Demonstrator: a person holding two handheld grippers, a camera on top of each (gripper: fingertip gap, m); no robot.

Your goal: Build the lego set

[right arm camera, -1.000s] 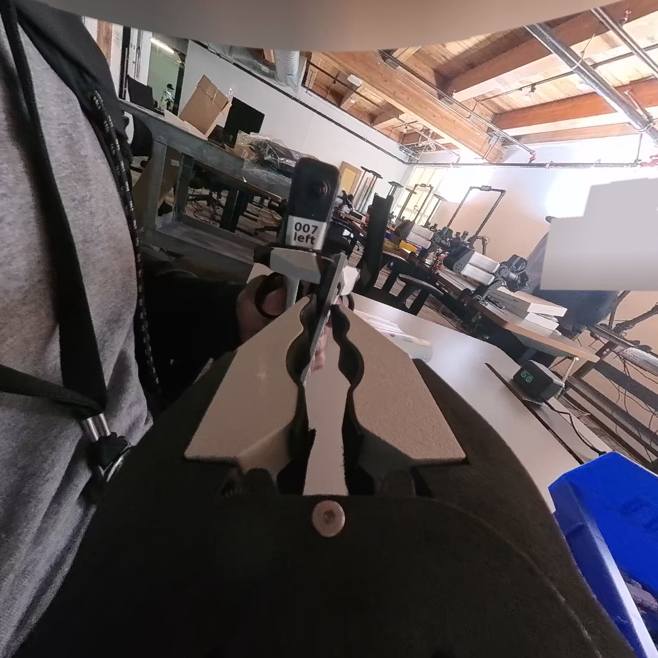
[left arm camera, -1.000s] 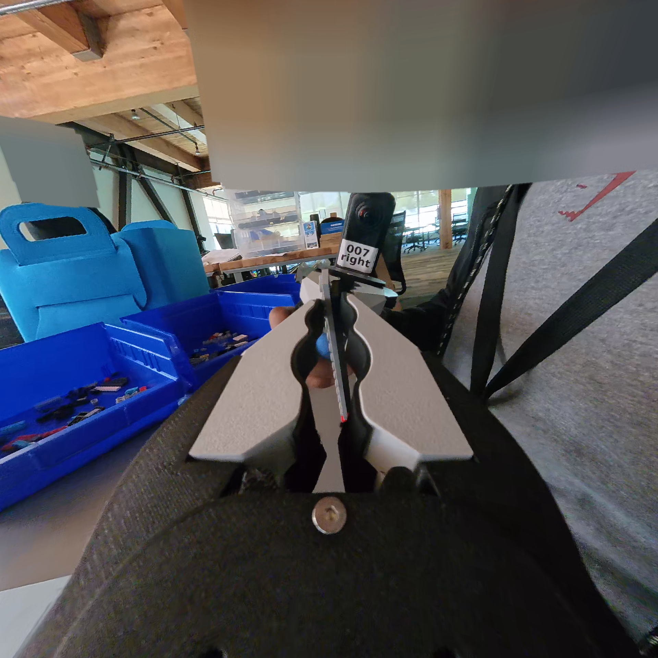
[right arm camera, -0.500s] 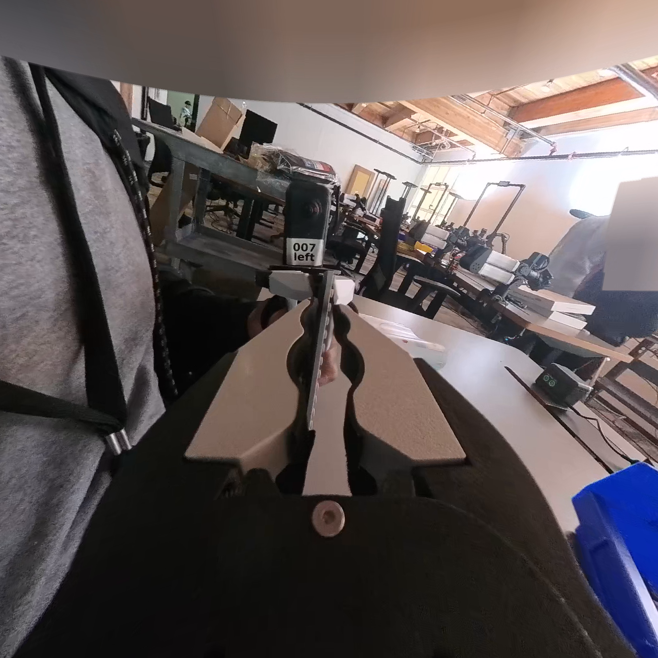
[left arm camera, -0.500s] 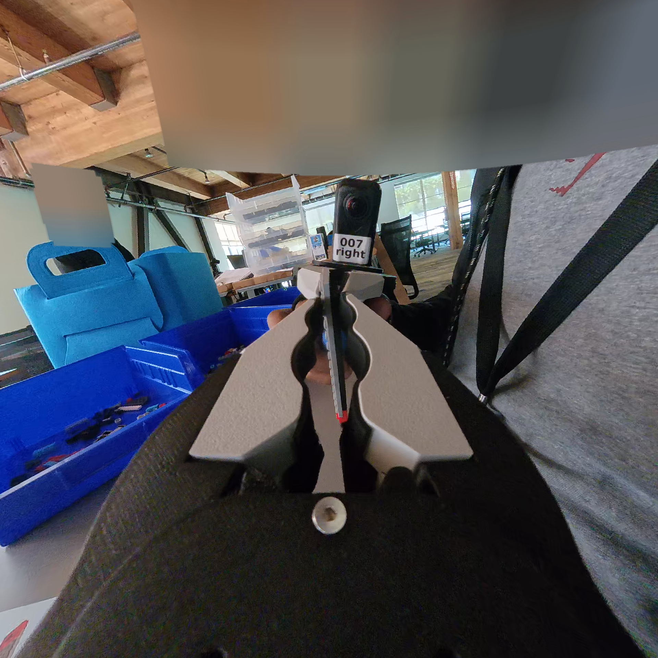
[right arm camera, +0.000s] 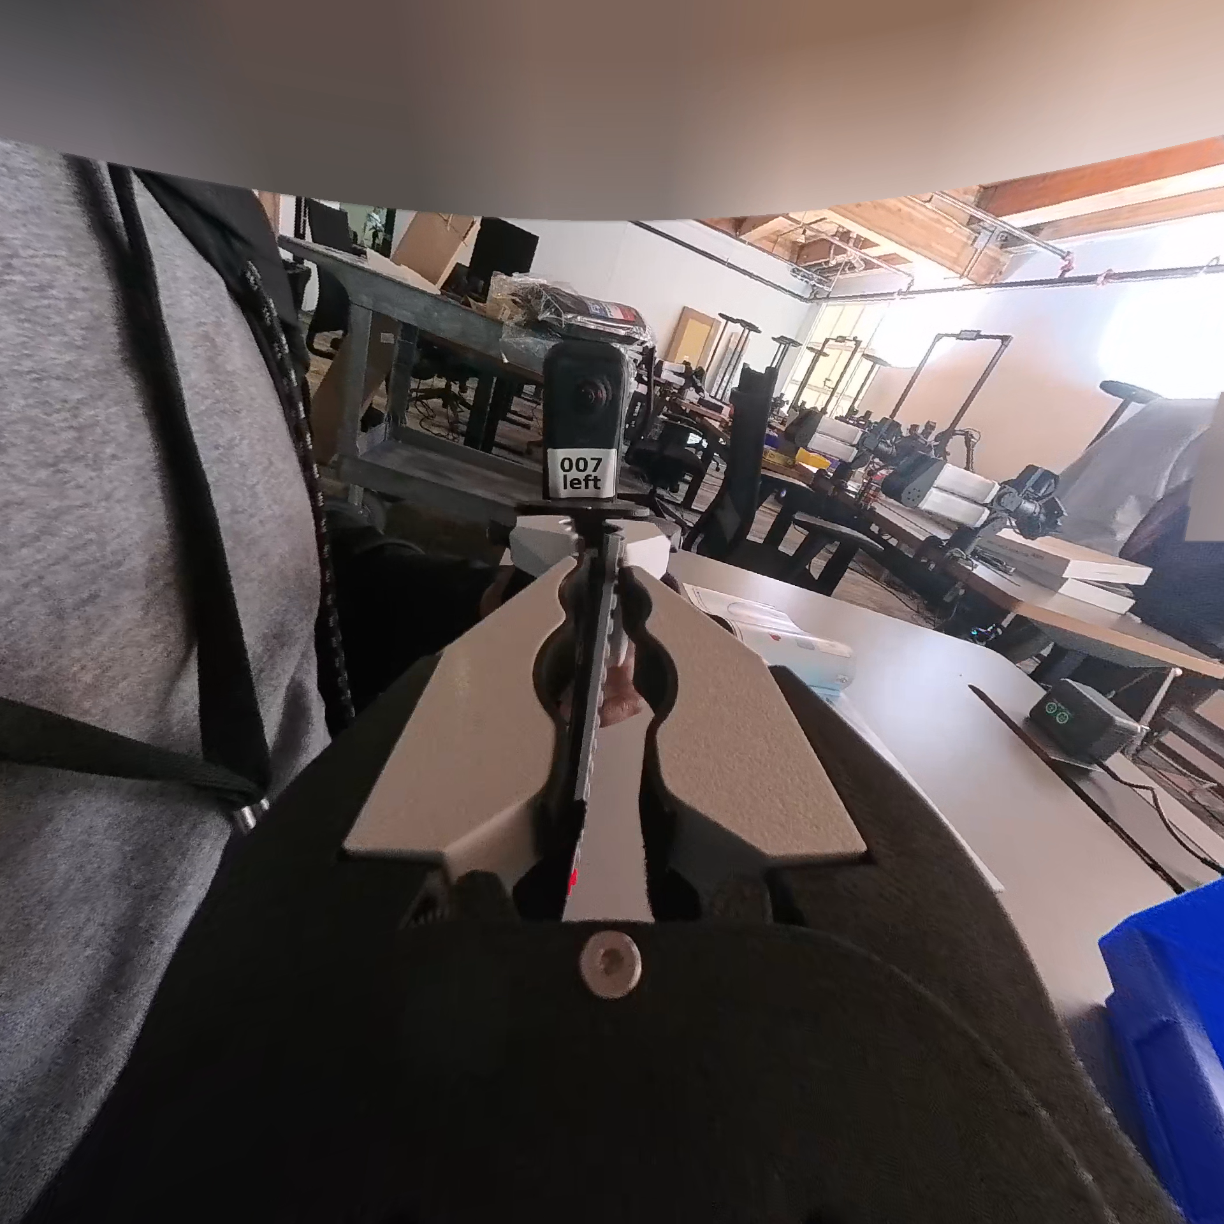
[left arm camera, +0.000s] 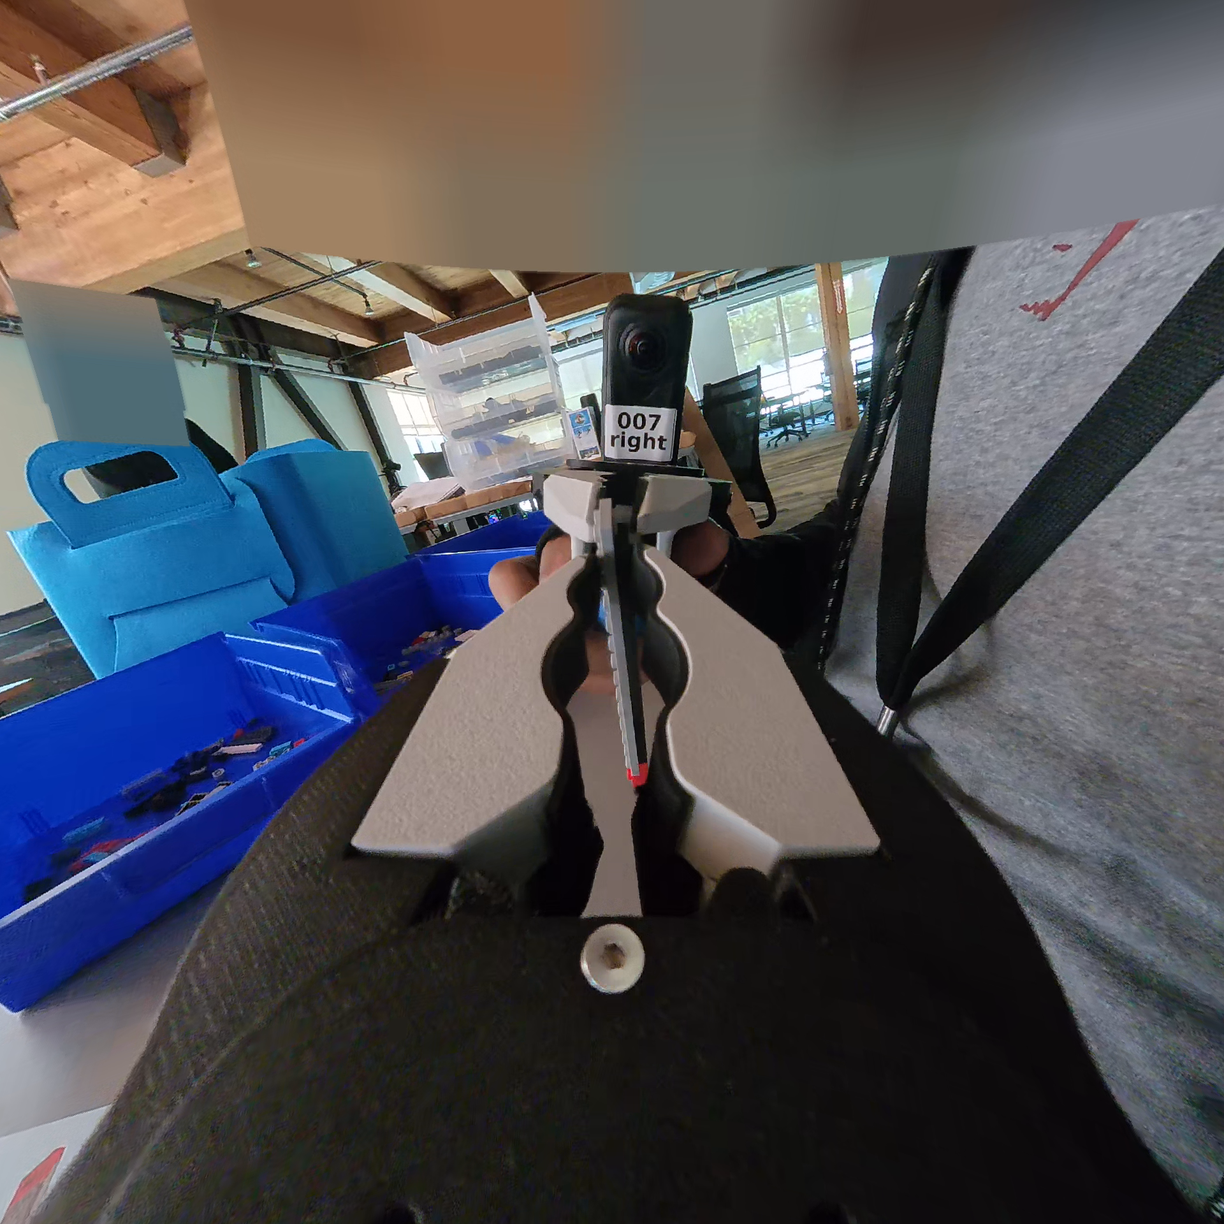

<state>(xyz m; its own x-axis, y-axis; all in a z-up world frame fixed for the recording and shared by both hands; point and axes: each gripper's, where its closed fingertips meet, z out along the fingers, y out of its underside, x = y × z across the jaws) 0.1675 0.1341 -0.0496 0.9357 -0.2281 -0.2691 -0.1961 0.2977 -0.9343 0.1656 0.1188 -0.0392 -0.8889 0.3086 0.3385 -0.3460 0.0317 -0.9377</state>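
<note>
A long thin lego plate (left arm camera: pixel 622 695), grey with a black layer and a red end, is seen edge-on and held up in the air between both grippers. My left gripper (left arm camera: pixel 617 569) is shut on it, and the red end reaches back between its fingers. My right gripper (right arm camera: pixel 601 573) faces the left one and is shut on the same plate (right arm camera: pixel 593 695), whose red end lies deep between its jaws. Each gripper shows in the other's view: the right (left arm camera: pixel 626 507) and the left (right arm camera: pixel 589 543). A hand shows behind each far gripper.
Blue bins (left arm camera: pixel 132 762) with several loose lego pieces stand on the table to the left, and blue felt bags (left arm camera: pixel 165 530) behind them. A person's grey shirt (left arm camera: pixel 1060 596) with black straps is close by. The white table (right arm camera: pixel 927 695) holds a booklet (right arm camera: pixel 762 622) and a black device (right arm camera: pixel 1073 728). The tips of both grippers are at nearly the same place.
Both grippers have tilted and levelled out. The plate now lies straight along the right gripper's jaws and reaches deeper into them. It has not shifted in the left gripper.
</note>
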